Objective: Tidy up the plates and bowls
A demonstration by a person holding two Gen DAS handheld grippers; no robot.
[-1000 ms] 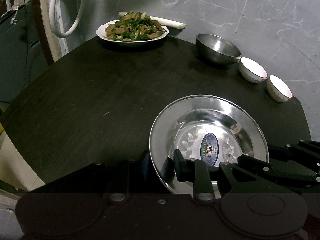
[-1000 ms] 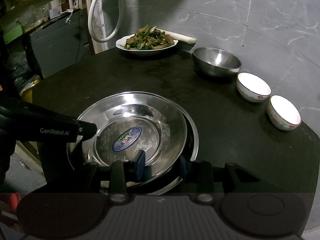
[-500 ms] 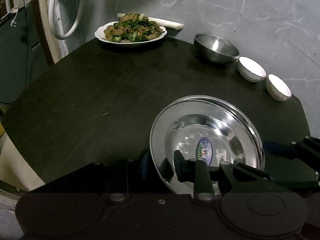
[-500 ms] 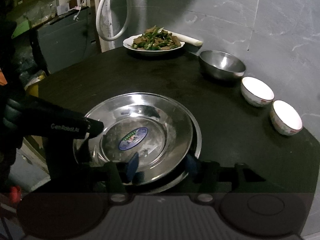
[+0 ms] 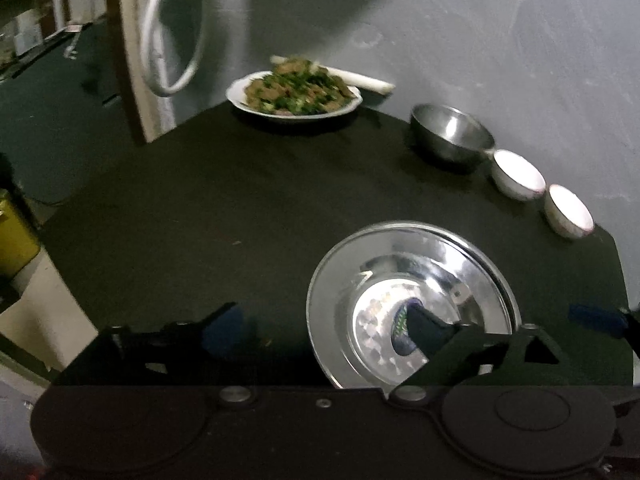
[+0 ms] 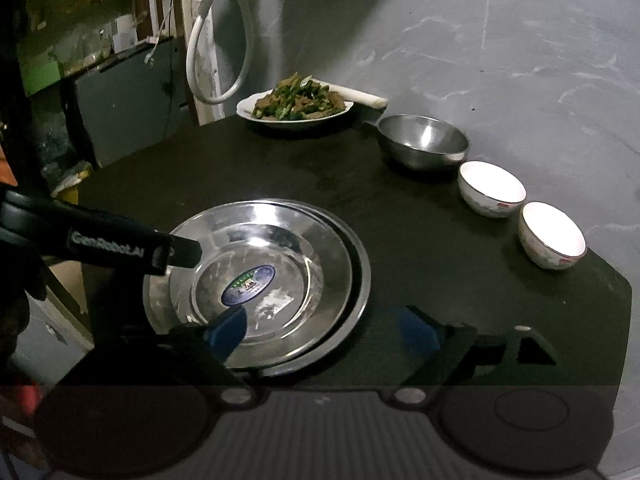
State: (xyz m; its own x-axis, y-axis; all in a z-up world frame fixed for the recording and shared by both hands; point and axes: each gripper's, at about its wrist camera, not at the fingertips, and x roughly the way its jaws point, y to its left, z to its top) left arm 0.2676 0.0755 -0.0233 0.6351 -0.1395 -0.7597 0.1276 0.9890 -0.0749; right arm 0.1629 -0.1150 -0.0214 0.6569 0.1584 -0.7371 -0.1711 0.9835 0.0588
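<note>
Steel plates (image 6: 280, 276), nested in a stack, sit near the bench's (image 6: 400, 220) front edge. Both the left hand-held gripper (image 5: 320, 328) and right hand-held gripper (image 6: 324, 332) stand wide apart, gripping nothing. Thin, stiff and slippery, the stack is probably best pinched at the rim.

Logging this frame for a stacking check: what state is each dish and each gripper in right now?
Top steel plate: nested in lower plate, released.
Lower steel plate: flat on table, rim showing.
Steel bowl: upright, empty.
Two white bowls: upright, empty, unstacked.
White plate: full of food.
Left gripper: open.
Right gripper: open.
</note>
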